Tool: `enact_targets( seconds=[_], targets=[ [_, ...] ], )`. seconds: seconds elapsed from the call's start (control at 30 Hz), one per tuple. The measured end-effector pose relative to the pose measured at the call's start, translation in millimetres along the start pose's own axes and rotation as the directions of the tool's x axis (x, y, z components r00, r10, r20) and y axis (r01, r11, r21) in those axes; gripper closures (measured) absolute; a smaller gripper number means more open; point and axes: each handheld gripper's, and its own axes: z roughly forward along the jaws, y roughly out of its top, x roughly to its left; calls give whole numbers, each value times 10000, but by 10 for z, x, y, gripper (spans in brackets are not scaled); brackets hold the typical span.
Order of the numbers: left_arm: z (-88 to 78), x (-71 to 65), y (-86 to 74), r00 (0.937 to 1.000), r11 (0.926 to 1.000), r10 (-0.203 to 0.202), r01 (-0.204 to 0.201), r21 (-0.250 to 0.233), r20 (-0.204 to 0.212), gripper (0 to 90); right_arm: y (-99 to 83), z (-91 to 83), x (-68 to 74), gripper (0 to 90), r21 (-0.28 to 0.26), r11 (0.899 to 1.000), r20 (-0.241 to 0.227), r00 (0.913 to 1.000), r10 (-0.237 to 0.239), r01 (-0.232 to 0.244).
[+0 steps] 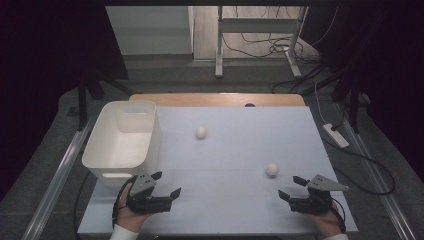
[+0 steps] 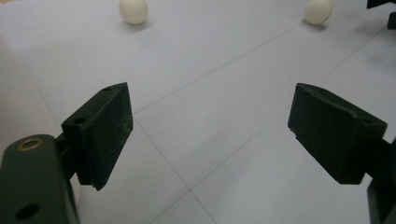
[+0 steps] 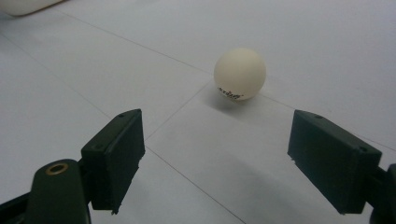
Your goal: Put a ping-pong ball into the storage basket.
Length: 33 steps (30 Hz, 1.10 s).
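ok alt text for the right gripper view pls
A small cream-white plastic ball with tiny dark print rests on a pale grey table, just ahead of the right gripper, whose two black jaws stand wide open and apart from it.

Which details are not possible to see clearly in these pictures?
- Small dark print on the near ball: right gripper view, too small to read.
- Floor of the white bin: high view, the front part is hidden behind its near wall.
- Far ball: left gripper view, its top is cut off by the upper edge.
- Right gripper and left gripper: both open, holding nothing; the person's forearms are cut off by the bottom edge.
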Motion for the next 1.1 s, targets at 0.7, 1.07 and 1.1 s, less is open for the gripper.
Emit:
enact_targets(
  seconds=[0.7,1.07,1.1],
  targets=[
    [351,-125,323,9996,9968,263,-271,749,122,144,36,17,44,188,-192,9995,-191,9995,-263,259],
    [522,-121,453,9997,9961,232,-240,844,102,142,27,21,16,188,-221,9995,-221,9995,-210,205],
    [543,-111,460,9997,9958,219,-227,885,110,142,29,21,14,188,-195,9996,-191,9996,-212,209]
  ],
)
